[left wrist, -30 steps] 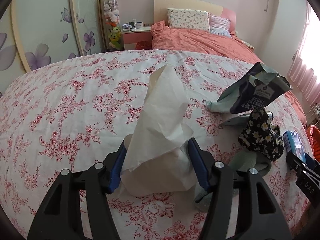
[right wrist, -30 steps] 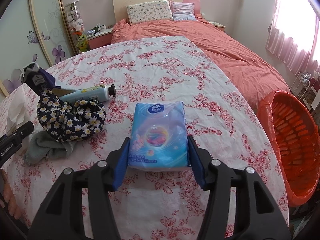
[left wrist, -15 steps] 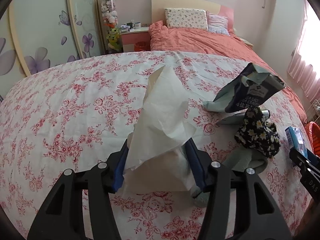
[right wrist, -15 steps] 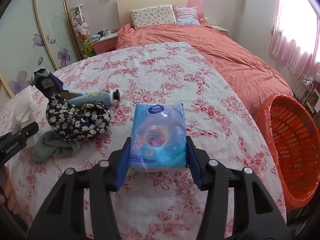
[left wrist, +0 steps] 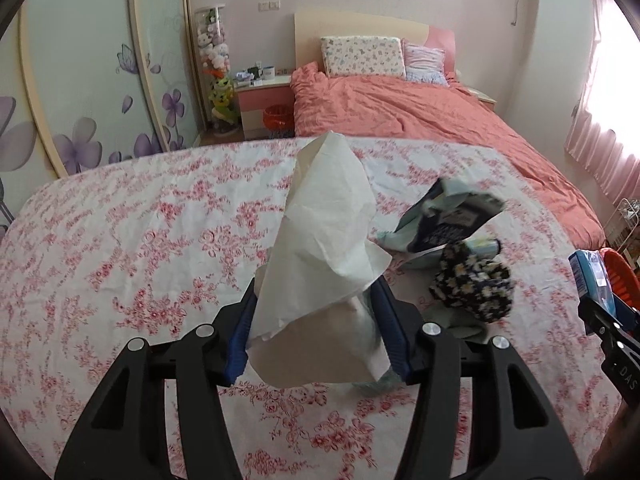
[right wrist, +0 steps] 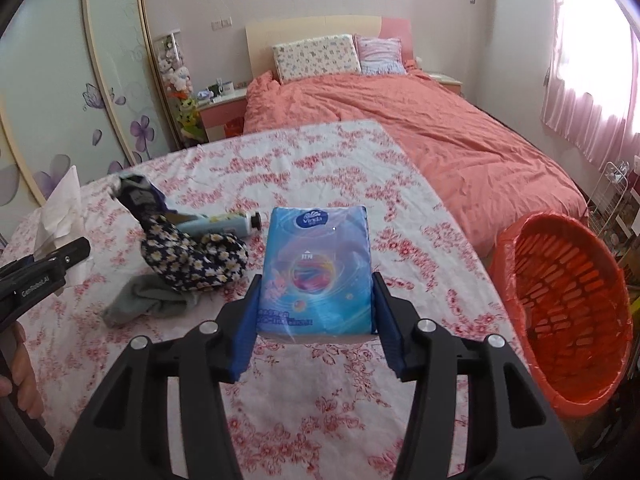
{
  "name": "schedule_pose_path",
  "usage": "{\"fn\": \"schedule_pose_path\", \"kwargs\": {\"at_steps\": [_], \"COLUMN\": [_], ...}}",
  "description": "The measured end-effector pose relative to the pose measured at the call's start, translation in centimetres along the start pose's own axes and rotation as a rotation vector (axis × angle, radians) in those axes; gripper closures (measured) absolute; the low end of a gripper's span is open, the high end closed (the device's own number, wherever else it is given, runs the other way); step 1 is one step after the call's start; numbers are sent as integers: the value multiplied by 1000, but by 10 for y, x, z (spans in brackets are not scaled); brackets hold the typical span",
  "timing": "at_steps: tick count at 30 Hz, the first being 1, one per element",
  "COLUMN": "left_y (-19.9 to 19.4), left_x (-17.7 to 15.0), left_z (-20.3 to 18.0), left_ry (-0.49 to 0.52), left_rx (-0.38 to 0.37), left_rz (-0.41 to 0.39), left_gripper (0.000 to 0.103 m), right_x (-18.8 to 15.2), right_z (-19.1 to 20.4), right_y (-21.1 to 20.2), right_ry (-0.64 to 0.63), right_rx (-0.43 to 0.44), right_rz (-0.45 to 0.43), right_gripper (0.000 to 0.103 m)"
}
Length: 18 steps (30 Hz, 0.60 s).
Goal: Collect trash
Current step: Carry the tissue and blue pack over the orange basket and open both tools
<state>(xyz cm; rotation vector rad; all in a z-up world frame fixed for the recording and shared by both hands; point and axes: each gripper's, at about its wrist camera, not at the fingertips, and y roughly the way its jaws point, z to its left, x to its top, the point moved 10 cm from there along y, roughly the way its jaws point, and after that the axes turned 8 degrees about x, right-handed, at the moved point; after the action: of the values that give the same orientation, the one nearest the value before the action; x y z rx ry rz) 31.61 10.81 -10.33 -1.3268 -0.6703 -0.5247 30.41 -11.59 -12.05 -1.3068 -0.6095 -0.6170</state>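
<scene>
My left gripper (left wrist: 316, 332) is shut on a crumpled white tissue (left wrist: 324, 248) and holds it above the flowered table (left wrist: 120, 248). My right gripper (right wrist: 316, 312) is shut on a blue tissue pack (right wrist: 316, 272), lifted above the table (right wrist: 360, 184). An orange waste basket (right wrist: 568, 308) stands on the floor to the right of the table. A crumpled dark snack bag (left wrist: 452, 220) lies on the table right of the tissue; it also shows in the right wrist view (right wrist: 138, 196).
A daisy-print cloth (right wrist: 192, 260), a grey cloth (right wrist: 148, 304) and a tube (right wrist: 224, 222) lie on the table left of the pack. A bed with a pink cover (right wrist: 420, 136) stands beyond the table. A person's hand (right wrist: 18, 368) shows at the left edge.
Both grippers have risen from the table with their loads. The right gripper has shifted toward the orange basket, which now looks larger.
</scene>
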Motion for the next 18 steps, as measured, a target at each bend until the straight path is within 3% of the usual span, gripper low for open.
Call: {"fn": "schedule_pose_path", "kwargs": {"at_steps": [10,18], "left_y": [-41,-71], "left_x": [16,16], "left_z": [-24,-65], "left_ry": [28,75], "left_rx": [-40,-110], "left_rz": [-64,-103], "left_gripper": [48,48], "right_x": [16,22], "right_z": [-9,-33], "right_y": [-51,-92], "right_ry": [3,13], "right_rx": [4,-14], "right_rz": [-91,-159], "right_gripper": [52,52]}}
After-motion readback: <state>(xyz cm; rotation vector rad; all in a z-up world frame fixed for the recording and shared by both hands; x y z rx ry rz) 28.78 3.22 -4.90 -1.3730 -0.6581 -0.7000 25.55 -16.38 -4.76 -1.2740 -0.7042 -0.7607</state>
